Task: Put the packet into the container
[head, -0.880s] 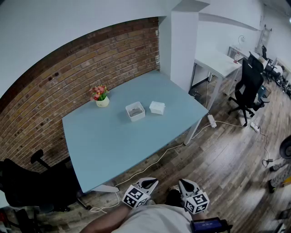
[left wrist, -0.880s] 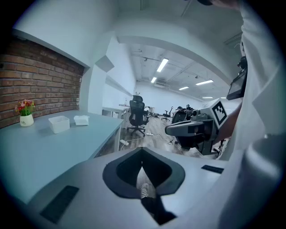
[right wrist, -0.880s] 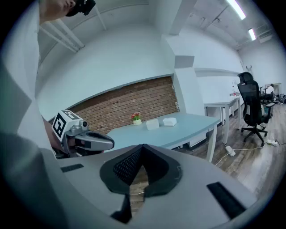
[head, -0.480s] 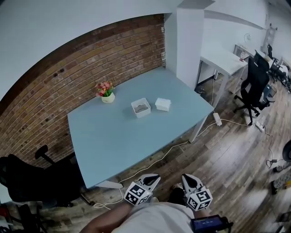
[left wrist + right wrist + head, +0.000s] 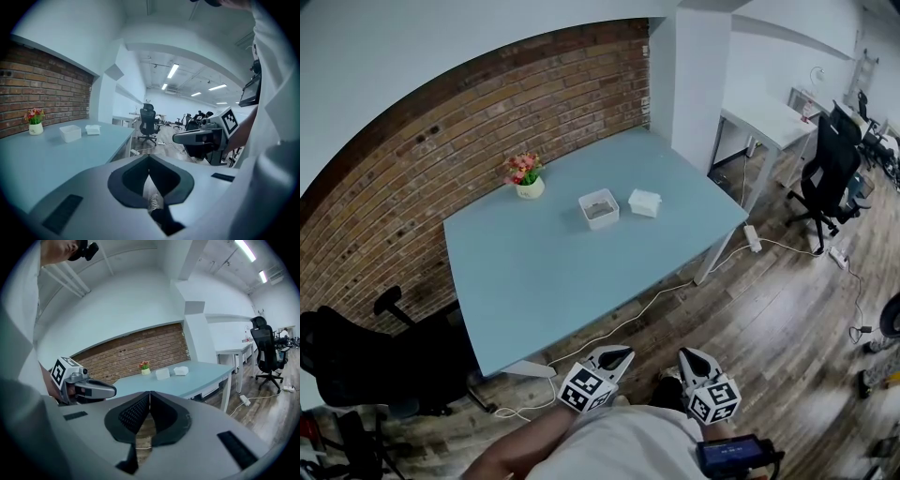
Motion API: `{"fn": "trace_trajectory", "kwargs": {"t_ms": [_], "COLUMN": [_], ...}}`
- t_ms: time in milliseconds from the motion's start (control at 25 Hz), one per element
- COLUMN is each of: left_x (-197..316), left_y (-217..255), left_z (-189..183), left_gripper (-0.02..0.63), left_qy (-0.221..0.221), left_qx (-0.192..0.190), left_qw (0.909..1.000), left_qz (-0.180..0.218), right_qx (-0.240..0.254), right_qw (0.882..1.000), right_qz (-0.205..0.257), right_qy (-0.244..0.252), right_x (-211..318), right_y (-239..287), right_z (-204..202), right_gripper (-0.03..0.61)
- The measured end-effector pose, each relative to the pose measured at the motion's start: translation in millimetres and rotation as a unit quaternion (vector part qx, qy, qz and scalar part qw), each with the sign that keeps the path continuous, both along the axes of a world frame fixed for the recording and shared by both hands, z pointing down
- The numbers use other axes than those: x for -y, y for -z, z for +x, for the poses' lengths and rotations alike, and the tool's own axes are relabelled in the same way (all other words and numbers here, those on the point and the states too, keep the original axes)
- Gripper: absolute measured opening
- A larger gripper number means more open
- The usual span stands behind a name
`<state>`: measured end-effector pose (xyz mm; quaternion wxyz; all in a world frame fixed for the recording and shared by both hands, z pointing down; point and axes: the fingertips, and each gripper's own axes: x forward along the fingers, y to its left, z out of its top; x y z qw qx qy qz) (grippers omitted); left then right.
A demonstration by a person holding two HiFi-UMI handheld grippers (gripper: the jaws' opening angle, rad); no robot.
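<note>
**Tongs.** The left tongs [image 5: 149, 161] are pressed together. The two pads meet along one seam and nothing lies between them. The right tongs [image 5: 150, 397] are likewise pressed together and empty. In the head view, both tongs sit low at the bottom edge, side by side but apart, close to the person's white shirt [image 5: 628, 450]. Both point slightly downward towards the table [image 5: 544, 272]. Neither touches the table or anything on it.

**Task items.** The packet [image 5: 645, 202] is white and lies flat on the far half of the table. It is outside the container [image 5: 599, 208] and just beside it, on the container's right in the head view. The container is a white open box standing upright. It holds something grey that is too small to identify. Both items are well apart from the tongs, with a wide stretch of bare table and the near table edge between them.

**Surroundings.**
- A flower pot [image 5: 529, 178] stands to the left of the container, near the brick wall [image 5: 441, 159].
- The table is pale blue and stands against that wall.
- A cable [image 5: 619, 330] runs over the wood floor [image 5: 769, 319] below the near table edge.
- An office chair [image 5: 830, 178] stands at the right, next to a white table [image 5: 769, 117].
</note>
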<state>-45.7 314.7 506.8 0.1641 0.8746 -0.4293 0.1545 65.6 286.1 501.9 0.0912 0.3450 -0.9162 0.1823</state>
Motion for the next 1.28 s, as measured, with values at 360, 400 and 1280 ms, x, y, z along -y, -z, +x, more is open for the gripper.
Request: {"fn": "trace_trajectory", "kwargs": {"t_ms": [360,400,1280], "left_x": [-8.4,-8.5,57.2], "left_y": [-0.8,-1.2,-3.4], "left_z": [-5.6,-3.8,26.8], "left_gripper": [0.011,0.011,0.011], "left_qy": [-0.006,-0.010,-0.032], "left_qx": [-0.008,-0.010,-0.004], "left_qw": [0.9999,0.9999,0.9993], "left_qz": [-0.007,-0.008,-0.022], "right_qx": [-0.005,-0.006,0.001], "right_qw": [1.000,1.000,0.999], "right_qz": [0.000,-0.001,-0.032], "right_qy": [-0.015,-0.018,-0.032], "right_x": [-4.6,-5.4,52.8], "right_y": [4.0,3.8,-7.8], "right_z": [-2.1,-0.4,25.6], "right_gripper": [0.011,0.011,0.011]}}
